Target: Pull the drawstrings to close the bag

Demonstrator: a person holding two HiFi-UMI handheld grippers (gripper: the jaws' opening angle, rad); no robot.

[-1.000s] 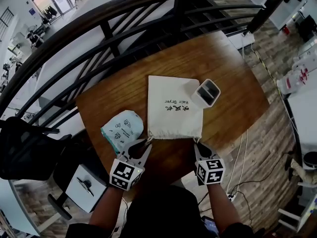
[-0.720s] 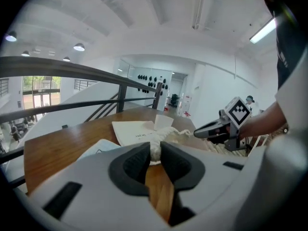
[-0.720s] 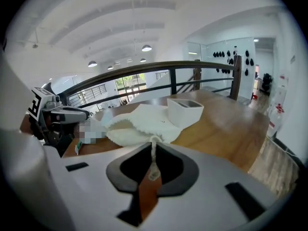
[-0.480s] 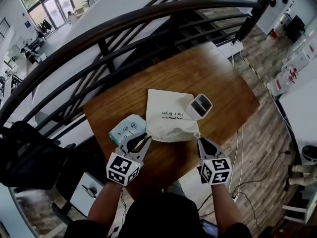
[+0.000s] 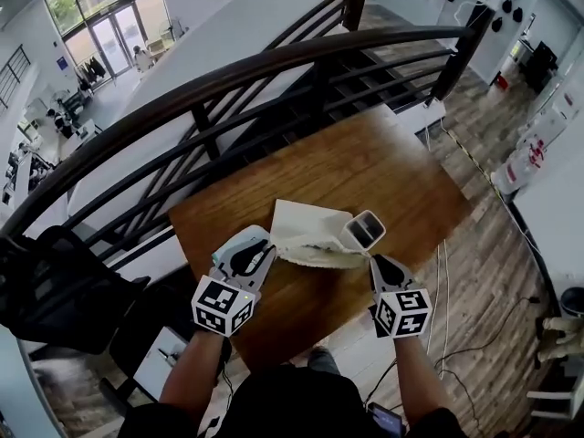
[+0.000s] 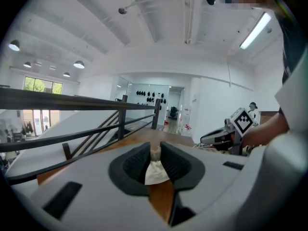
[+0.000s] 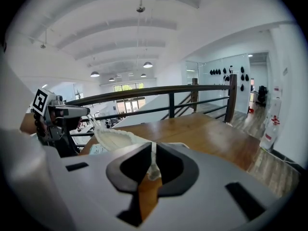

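Observation:
A cream drawstring bag (image 5: 306, 235) with black print lies on the wooden table (image 5: 365, 158), its near edge bunched and lifted. My left gripper (image 5: 265, 251) is at the bag's near left corner, shut on the drawstring end (image 6: 155, 165). At the near right corner my right gripper (image 5: 372, 259) is shut on the other drawstring (image 7: 153, 163), which runs taut to the gathered bag mouth (image 7: 114, 138). Each gripper shows in the other's view: the right gripper (image 6: 226, 136) and the left gripper (image 7: 60, 112).
A white open-topped box (image 5: 363, 231) rests on the bag's right side. A pale green and white pouch (image 5: 239, 245) lies under my left gripper. A dark curved railing (image 5: 274, 67) runs behind the table. A black chair (image 5: 55, 286) stands at the left.
The bag's near edge has puckered and lifted off the table as both grippers pulled the strings. The bag looks shorter and more gathered. My left gripper now covers the pouch.

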